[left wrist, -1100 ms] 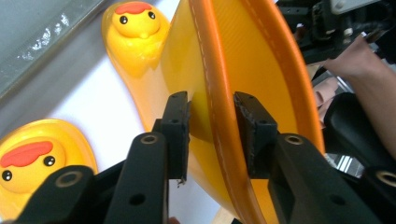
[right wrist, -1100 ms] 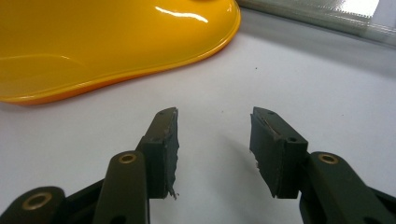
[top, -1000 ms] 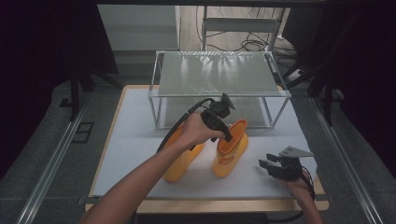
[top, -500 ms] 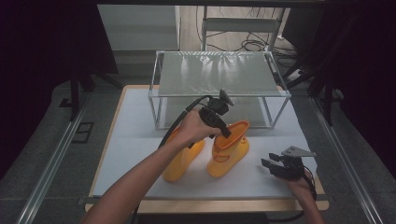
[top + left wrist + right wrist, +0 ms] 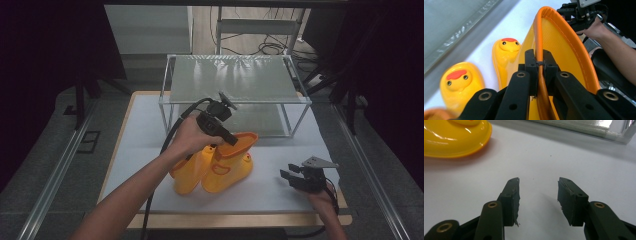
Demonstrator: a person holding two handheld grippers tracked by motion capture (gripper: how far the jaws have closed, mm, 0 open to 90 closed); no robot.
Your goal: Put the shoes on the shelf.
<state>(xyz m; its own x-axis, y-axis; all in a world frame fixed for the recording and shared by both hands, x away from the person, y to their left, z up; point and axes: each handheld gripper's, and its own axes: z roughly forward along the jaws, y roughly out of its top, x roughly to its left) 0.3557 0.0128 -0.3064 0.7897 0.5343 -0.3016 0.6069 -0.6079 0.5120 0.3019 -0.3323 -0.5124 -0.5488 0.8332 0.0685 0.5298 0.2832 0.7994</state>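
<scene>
Two yellow duck-faced rain boots stand side by side on the white mat. My left gripper (image 5: 231,140) is shut on the orange top rim of the right boot (image 5: 227,172); in the left gripper view the rim (image 5: 538,45) runs between the closed jaws. The left boot (image 5: 187,175) stands next to it, partly behind the forearm. Both duck toes show in the left gripper view, the held boot's (image 5: 507,50) and the other boot's (image 5: 459,80). My right gripper (image 5: 289,179) rests low at the mat's front right, open, with nothing between its fingers (image 5: 512,195).
A metal-framed rack with a translucent shelf (image 5: 232,77) stands at the back of the mat (image 5: 145,130). A yellow boot toe (image 5: 454,137) lies left of the right gripper. Cables trail on the floor behind the rack.
The left gripper has carried the right boot leftward and set it close beside the other boot. The right gripper has stayed in place.
</scene>
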